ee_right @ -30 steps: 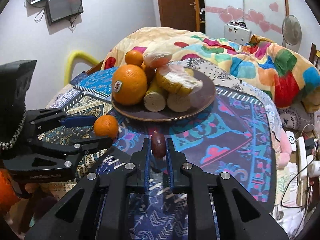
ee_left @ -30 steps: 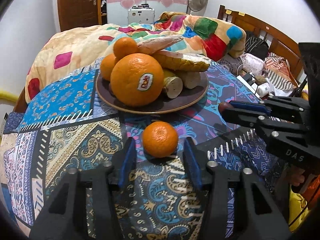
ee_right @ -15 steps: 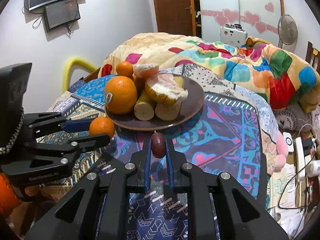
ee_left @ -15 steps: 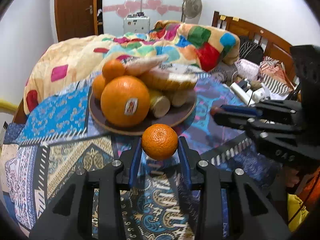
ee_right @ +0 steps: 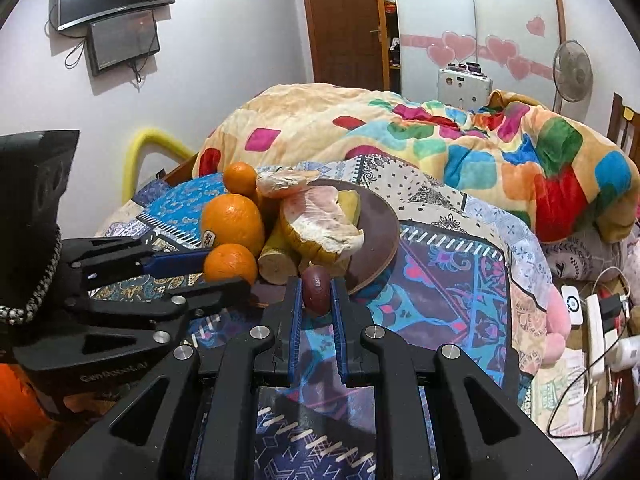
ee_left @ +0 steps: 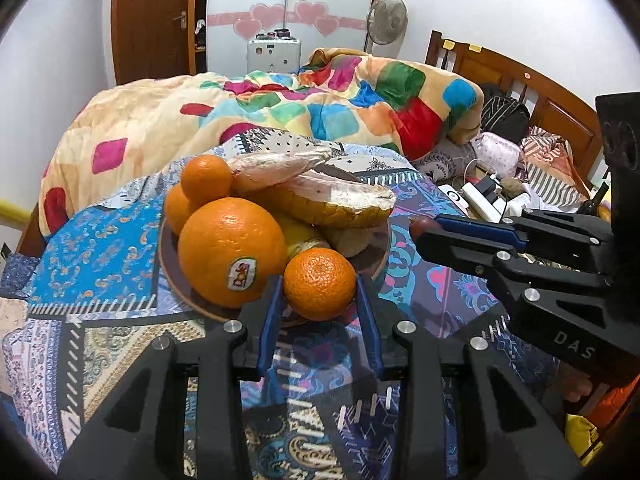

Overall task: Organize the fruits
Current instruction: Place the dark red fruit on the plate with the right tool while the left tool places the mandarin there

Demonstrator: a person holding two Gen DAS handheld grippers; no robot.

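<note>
— While both loads hang at the plate's near edge: left gripper (ee_left: 320,300) clamped on small orange (ee_left: 320,283), pads pressed to both flanks, fruit lifted off patterned cloth (ee_left: 104,344).

— Noted. Right side?

— Right gripper (ee_right: 316,300) closed tight on small dark reddish fruit (ee_right: 316,289), narrow gap, fruit pinched near fingertips. Held just in front of brown plate (ee_right: 380,236), at rim.

— Plate contents?

— Crowded on left half: big stickered orange (ee_left: 232,250), two smaller oranges (ee_left: 206,176) behind, wrapped pomelo wedge (ee_left: 340,204), cut yellowish stalks (ee_right: 276,266). Bare patch only on far right side of plate.

— Step in hand?

— Likely carry-to-plate, both fruits at once. Small orange nearly against big stickered orange, close over front rim; touching or not, cannot tell.

— Next move?

— Probably forward and slightly up over rim, then lower and release. Left: little free room, so set orange into gap beside stalks, gently, to avoid nudging the pile. Right: aim for bare patch, lower fully before opening; round fruit apt to roll off toward rim.

— Hazard?

— Two grippers converging close together; clash of fingers possible. One at a time safer.
</note>
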